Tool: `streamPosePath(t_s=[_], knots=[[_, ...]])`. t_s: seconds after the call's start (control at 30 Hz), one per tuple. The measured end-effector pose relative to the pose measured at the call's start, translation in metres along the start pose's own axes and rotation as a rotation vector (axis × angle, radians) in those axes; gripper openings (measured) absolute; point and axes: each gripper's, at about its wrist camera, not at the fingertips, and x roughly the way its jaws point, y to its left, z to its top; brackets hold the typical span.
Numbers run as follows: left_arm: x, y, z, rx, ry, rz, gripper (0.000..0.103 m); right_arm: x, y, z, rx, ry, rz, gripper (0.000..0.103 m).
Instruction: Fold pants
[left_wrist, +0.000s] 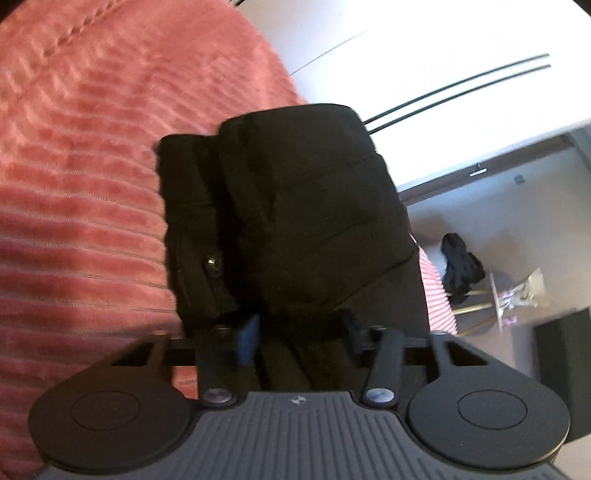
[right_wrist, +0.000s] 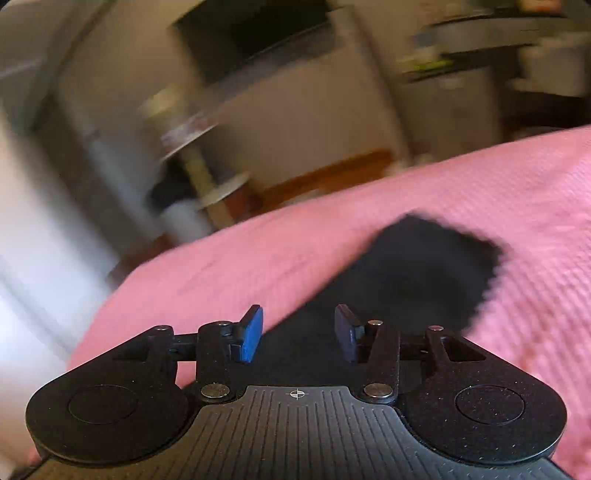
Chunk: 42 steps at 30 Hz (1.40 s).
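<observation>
Black pants (left_wrist: 295, 206) lie folded into a thick bundle on a pink ribbed bedspread (left_wrist: 81, 184), waistband button facing up at the left. My left gripper (left_wrist: 299, 332) is right at the bundle's near edge, jaws apart with black cloth bunched between the blue pads (left_wrist: 247, 341); whether they pinch it is unclear. In the right wrist view the pants (right_wrist: 417, 273) are a dark blurred patch on the bedspread (right_wrist: 535, 206). My right gripper (right_wrist: 299, 338) is open and empty just above the near end of the cloth.
The bed edge runs close on the right in the left wrist view, with floor beyond, a dark garment (left_wrist: 461, 266) and a small stand (left_wrist: 509, 295). The right wrist view shows blurred furniture and shelves (right_wrist: 199, 147) beyond the bed.
</observation>
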Motion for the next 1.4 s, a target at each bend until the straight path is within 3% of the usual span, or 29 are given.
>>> streamPosePath(t_s=[0.07,0.17,0.23,0.33,0.4,0.43,0.6,0.67,0.73,0.8,0.87,1.0,1.07,1.1,1.13,1.2,1.27,1.37,1.4], knots=[[-0.012,0.0,-0.001,-0.006,-0.001,-0.038,0.024,0.01,0.031,-0.013,-0.063,0.045,0.063,0.047],[-0.047,-0.021,-0.009,0.124,-0.054,-0.096,0.023,0.021,0.075,-0.034,-0.149,0.115,0.133,0.046],[-0.065,-0.031,-0.016,0.194,-0.082,-0.09,0.023,0.028,0.1,-0.045,-0.195,0.171,0.18,0.044],[-0.071,-0.035,-0.027,0.288,-0.103,0.014,0.023,0.045,0.141,-0.068,-0.295,0.265,0.252,0.044],[-0.059,-0.037,-0.04,0.42,-0.082,0.178,0.024,0.061,0.172,-0.081,-0.369,0.33,0.303,0.043],[-0.057,-0.037,-0.045,0.444,-0.08,0.21,0.024,0.064,0.188,-0.088,-0.401,0.353,0.321,0.04],[-0.079,-0.033,-0.051,0.349,-0.084,0.173,0.027,0.087,0.281,-0.121,-0.55,0.415,0.443,0.04],[-0.086,-0.039,-0.051,0.335,-0.11,0.221,0.028,0.11,0.314,-0.126,-0.574,0.454,0.491,0.053],[-0.1,-0.04,-0.049,0.355,-0.19,0.298,0.029,0.131,0.343,-0.134,-0.604,0.474,0.516,0.055],[-0.113,-0.045,-0.046,0.371,-0.266,0.361,0.038,0.155,0.37,-0.144,-0.644,0.513,0.512,0.056],[-0.119,-0.051,-0.045,0.398,-0.306,0.371,0.064,0.177,0.39,-0.153,-0.68,0.551,0.507,0.059],[-0.113,-0.063,-0.052,0.494,-0.327,0.375,0.065,0.21,0.415,-0.17,-0.72,0.693,0.508,0.066],[-0.105,-0.068,-0.052,0.522,-0.324,0.378,0.065,0.218,0.417,-0.173,-0.721,0.716,0.53,0.055],[-0.1,-0.07,-0.051,0.525,-0.315,0.376,0.065,0.23,0.418,-0.177,-0.706,0.748,0.563,0.031],[-0.095,-0.073,-0.049,0.523,-0.311,0.371,0.067,0.234,0.42,-0.177,-0.684,0.778,0.575,0.023],[-0.084,-0.076,-0.043,0.514,-0.314,0.357,0.068,0.233,0.423,-0.172,-0.703,0.749,0.591,0.007],[-0.07,-0.076,-0.043,0.547,-0.33,0.371,0.071,0.231,0.432,-0.16,-0.727,0.674,0.595,0.007],[-0.042,-0.075,-0.045,0.623,-0.303,0.51,0.071,0.231,0.439,-0.176,-0.79,0.608,0.508,0.009],[-0.032,-0.07,-0.043,0.633,-0.265,0.539,0.071,0.23,0.438,-0.187,-0.825,0.597,0.475,0.018]])
